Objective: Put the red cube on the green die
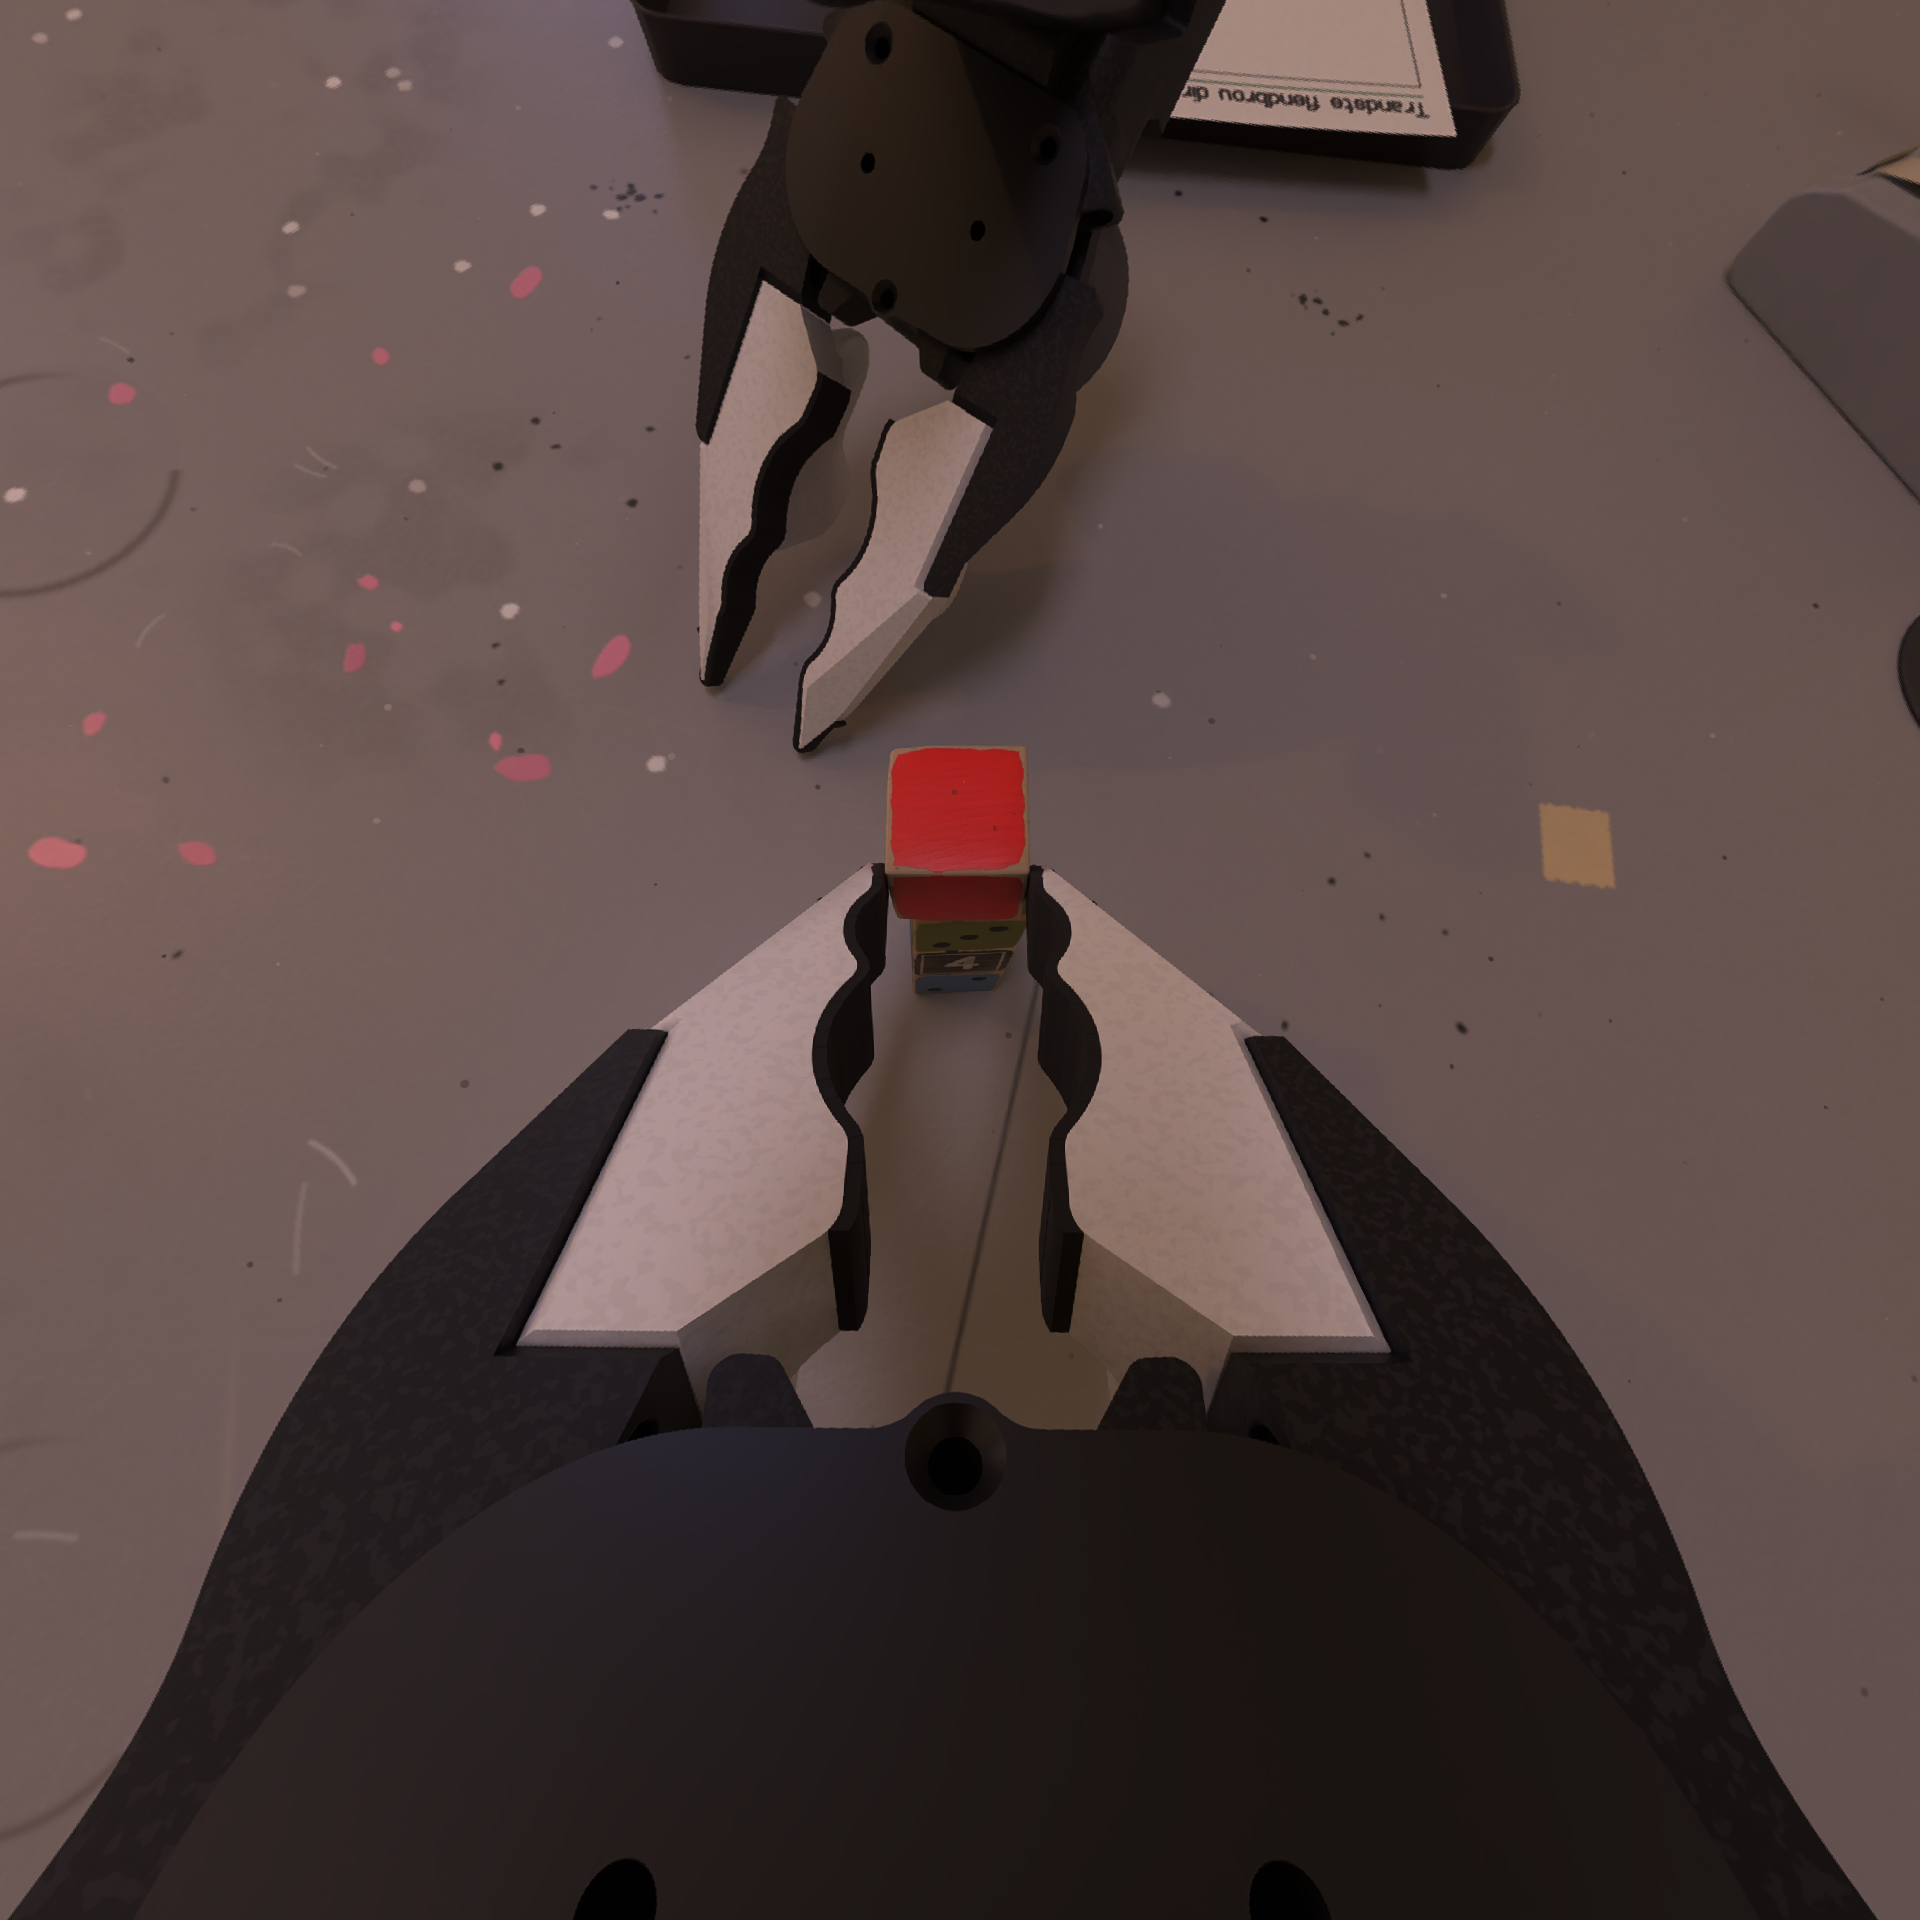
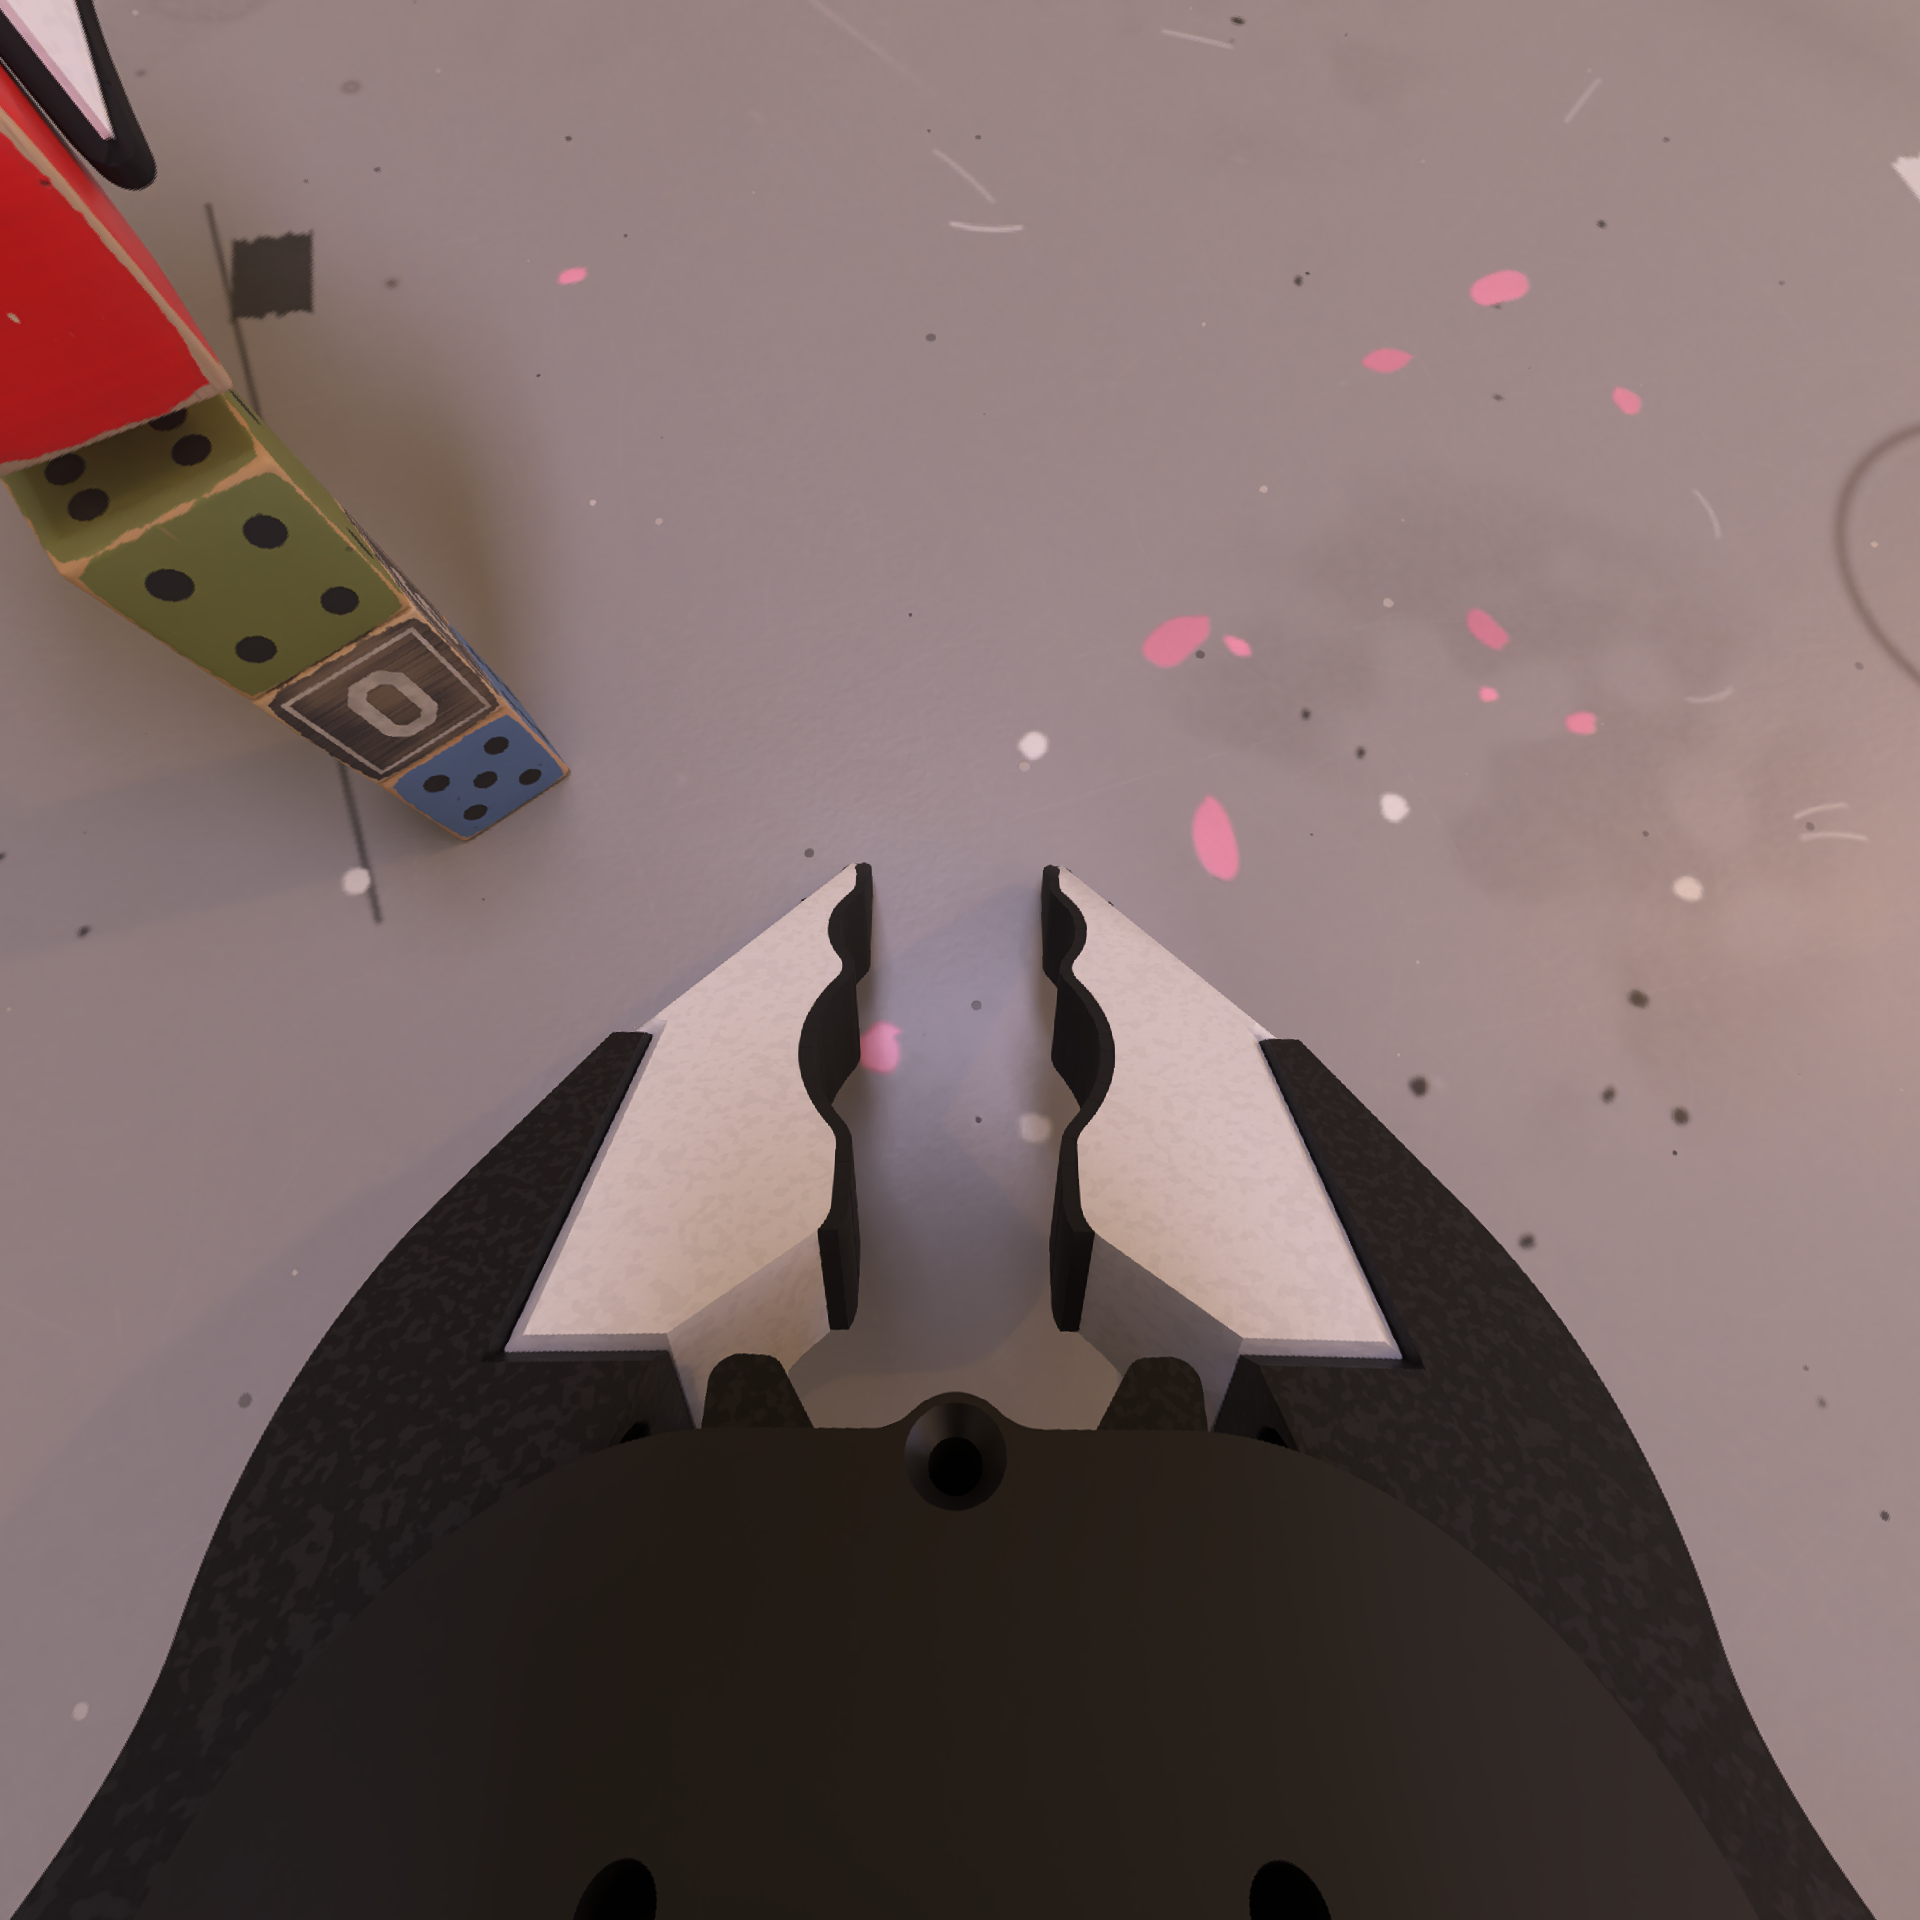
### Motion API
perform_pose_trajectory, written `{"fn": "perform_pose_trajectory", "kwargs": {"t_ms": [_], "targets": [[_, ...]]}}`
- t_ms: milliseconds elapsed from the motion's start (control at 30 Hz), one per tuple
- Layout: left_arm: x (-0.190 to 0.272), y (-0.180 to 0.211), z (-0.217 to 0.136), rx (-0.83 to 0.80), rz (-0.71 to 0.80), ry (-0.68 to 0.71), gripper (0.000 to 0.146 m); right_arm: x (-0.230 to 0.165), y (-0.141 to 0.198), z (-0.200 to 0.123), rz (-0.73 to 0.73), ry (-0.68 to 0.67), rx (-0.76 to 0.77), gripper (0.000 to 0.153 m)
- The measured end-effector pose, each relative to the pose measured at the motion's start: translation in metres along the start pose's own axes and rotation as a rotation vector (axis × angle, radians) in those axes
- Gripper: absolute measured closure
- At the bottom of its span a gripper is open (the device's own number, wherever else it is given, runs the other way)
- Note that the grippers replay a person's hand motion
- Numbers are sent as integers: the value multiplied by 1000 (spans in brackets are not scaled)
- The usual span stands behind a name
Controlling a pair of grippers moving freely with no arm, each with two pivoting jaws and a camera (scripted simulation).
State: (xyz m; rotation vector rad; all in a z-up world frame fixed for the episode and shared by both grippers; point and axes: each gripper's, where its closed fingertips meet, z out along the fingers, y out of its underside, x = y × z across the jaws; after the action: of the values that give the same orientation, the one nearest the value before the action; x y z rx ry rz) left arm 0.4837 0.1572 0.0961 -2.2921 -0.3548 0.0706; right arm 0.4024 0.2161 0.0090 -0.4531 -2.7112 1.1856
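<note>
The red cube (image 1: 958,808) sits on top of the green die (image 1: 966,932), which stands on a dark numbered block (image 1: 961,964) over a blue die (image 1: 956,987), forming a stack on the grey table. My left gripper (image 1: 956,878) is shut on the red cube's sides at its fingertips. My right gripper (image 1: 767,715) hangs just behind and left of the stack, open and empty. In the right wrist view the right gripper (image 2: 956,873) points at bare table, with the red cube (image 2: 73,291), green die (image 2: 229,582), numbered block (image 2: 390,701) and blue die (image 2: 483,774) at the upper left.
A black tray (image 1: 1475,130) holding a white sheet lies at the far edge behind the right gripper. A grey wedge-shaped object (image 1: 1829,301) is at the far right. A tan patch (image 1: 1576,844) and pink paint flecks (image 1: 611,655) mark the tabletop.
</note>
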Motion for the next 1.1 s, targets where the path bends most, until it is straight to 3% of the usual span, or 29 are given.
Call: {"fn": "perform_pose_trajectory", "kwargs": {"t_ms": [1100], "targets": [[2,2,2,4,4,-26,120,-1,0,0,-2,-1,0,119]]}}
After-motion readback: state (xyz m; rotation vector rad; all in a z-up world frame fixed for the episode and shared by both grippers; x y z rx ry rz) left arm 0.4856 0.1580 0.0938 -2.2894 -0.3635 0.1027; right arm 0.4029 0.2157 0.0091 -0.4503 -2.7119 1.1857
